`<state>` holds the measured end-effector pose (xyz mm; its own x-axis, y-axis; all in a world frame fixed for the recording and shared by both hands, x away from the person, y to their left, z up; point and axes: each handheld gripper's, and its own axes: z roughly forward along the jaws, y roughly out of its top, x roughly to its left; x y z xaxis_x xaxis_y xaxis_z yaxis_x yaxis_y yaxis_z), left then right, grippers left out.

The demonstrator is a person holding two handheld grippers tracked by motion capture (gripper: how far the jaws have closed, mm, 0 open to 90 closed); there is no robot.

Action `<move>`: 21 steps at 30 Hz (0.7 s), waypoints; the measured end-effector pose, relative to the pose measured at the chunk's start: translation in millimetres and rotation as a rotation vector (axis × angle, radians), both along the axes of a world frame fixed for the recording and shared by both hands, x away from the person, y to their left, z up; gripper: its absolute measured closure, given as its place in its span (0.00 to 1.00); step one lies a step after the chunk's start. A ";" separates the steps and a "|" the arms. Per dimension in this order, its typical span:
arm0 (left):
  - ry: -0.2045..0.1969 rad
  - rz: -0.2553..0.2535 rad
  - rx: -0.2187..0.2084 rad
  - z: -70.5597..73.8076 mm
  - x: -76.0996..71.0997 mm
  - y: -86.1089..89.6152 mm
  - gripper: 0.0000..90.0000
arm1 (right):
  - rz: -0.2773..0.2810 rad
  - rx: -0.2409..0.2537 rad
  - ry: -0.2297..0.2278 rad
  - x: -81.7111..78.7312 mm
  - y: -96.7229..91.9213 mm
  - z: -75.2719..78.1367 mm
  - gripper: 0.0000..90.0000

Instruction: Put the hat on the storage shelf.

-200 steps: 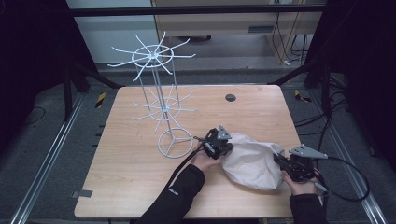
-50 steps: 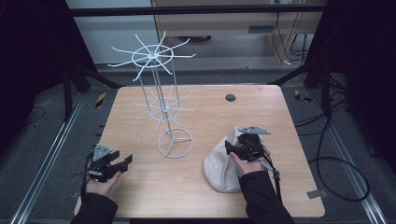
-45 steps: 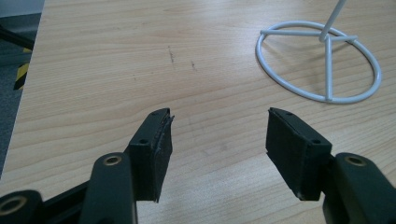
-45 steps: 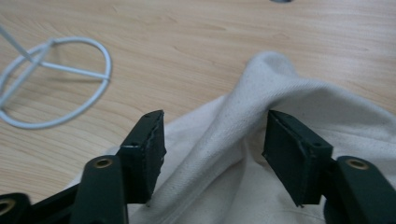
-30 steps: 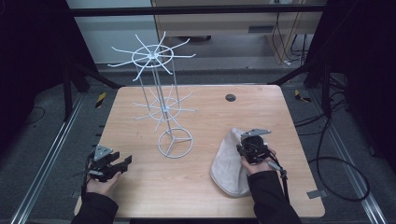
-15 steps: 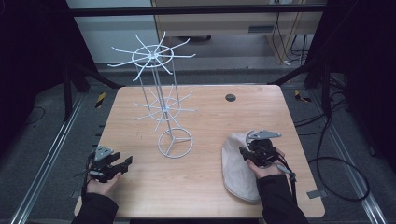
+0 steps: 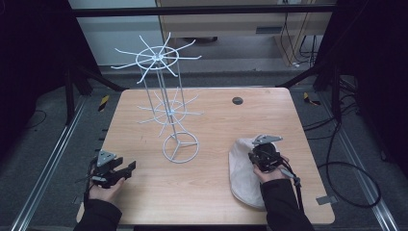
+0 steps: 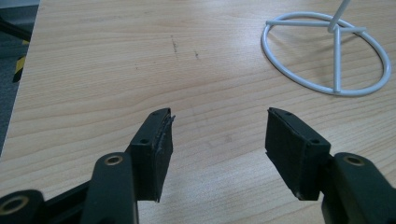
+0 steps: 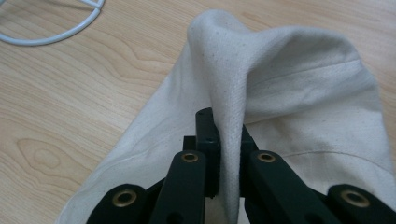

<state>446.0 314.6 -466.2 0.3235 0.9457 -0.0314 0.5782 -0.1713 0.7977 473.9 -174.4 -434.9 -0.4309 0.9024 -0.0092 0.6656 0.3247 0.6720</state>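
Cream cloth (image 7: 243,175) lies on the right near part of the surface (image 7: 202,192), long axis running near-to-far, the near end angling slightly right toward the edge. Plain off-white weave, one seam line visible, a fold pulled up into a ridge (image 9: 233,84). My right gripper (image 7: 264,156) is clenched on that fold at the cloth's far right side. My left gripper (image 7: 118,171) sits at the near left edge, jaws spread wide over bare wood, holding nothing. White wire rack (image 7: 166,96) stands centre-left, well apart from the cloth.
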 end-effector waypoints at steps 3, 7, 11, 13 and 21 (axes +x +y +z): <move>0.003 0.001 0.000 -0.3 -0.2 0.3 0.46 | 0.022 0.001 -0.028 -2.4 -1.4 3.5 0.98; -0.002 -0.001 -0.003 -0.6 -0.7 -0.3 0.46 | 0.045 0.023 -0.073 -7.2 -3.1 11.8 0.98; 0.001 -0.004 -0.008 -1.5 -1.2 -0.9 0.46 | 0.075 0.054 -0.143 -12.6 -4.1 22.1 0.98; 0.001 -0.007 -0.006 -2.6 -1.0 -1.8 0.46 | 0.086 0.082 -0.177 -15.8 -5.7 28.1 0.98; 0.003 -0.006 0.001 -4.7 -0.6 -3.5 0.46 | 0.137 0.175 -0.318 -28.3 -13.8 54.2 0.98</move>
